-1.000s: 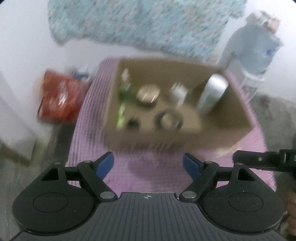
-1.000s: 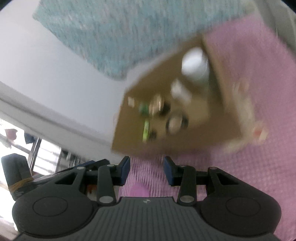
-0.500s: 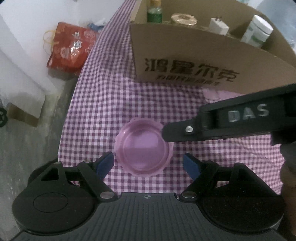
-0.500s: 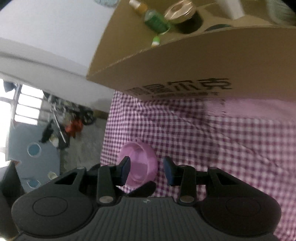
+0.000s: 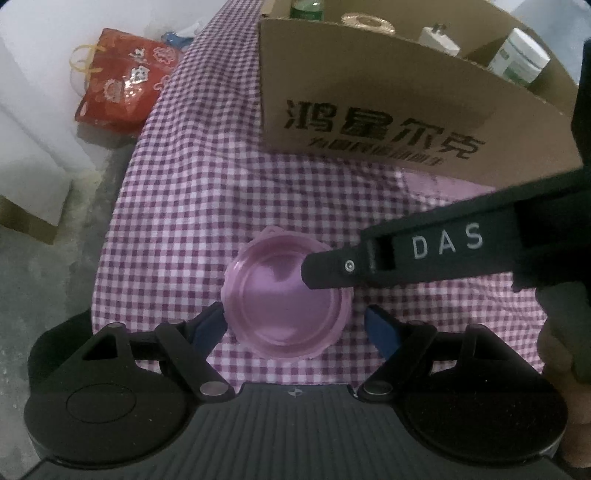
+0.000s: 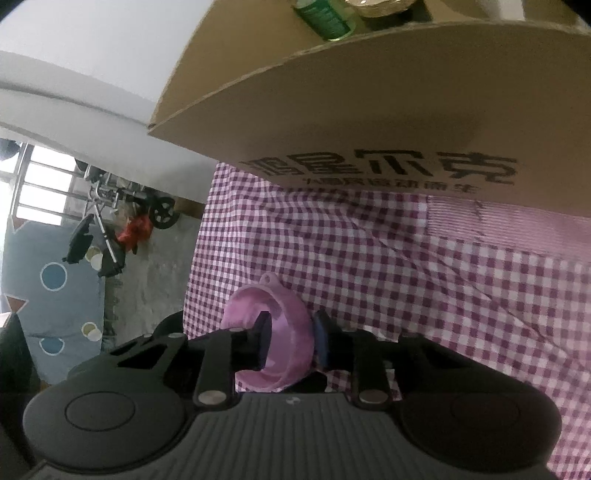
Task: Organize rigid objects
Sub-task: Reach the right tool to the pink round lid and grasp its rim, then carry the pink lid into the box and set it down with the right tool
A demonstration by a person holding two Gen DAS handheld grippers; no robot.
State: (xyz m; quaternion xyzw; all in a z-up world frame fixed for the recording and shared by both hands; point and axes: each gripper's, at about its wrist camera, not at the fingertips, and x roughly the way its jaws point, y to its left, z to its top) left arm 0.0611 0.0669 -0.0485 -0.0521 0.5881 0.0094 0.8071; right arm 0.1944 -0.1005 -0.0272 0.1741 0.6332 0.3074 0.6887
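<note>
A pink lid (image 5: 288,295) lies open side up on the surface (image 5: 192,192), which has a purple and white checked cloth over it. The lid sits in front of a brown box (image 5: 388,110) with black writing on its side. The right tongs (image 6: 291,332) are pinching the rim of the lid, with one blue finger inside the lid and the other outside it. In the left wrist view, the right tongs (image 5: 325,271) come in from the right side as a long black bar with the letters DAS on it, and the tip sits over the lid's right edge. The left tongs (image 5: 295,328) are spread wide, and their blue fingers (image 5: 380,328) stand on either side of the lid. The left finger is just beside the lid's rim, maybe touching it, and the right finger is a little apart from it. The lid has a small tab (image 6: 269,279) on its far edge. Inside the box there is a green bottle (image 5: 306,7), a round gold tin (image 5: 367,22), a small white plug (image 5: 439,37) and a white jar with a green label (image 5: 521,55). The jar stands at the right end of the box. A red bag (image 5: 125,88) sits on the floor to the left of the surface. In the right wrist view, a blue mat with dots (image 6: 55,295) lies on the floor far to the left.
</note>
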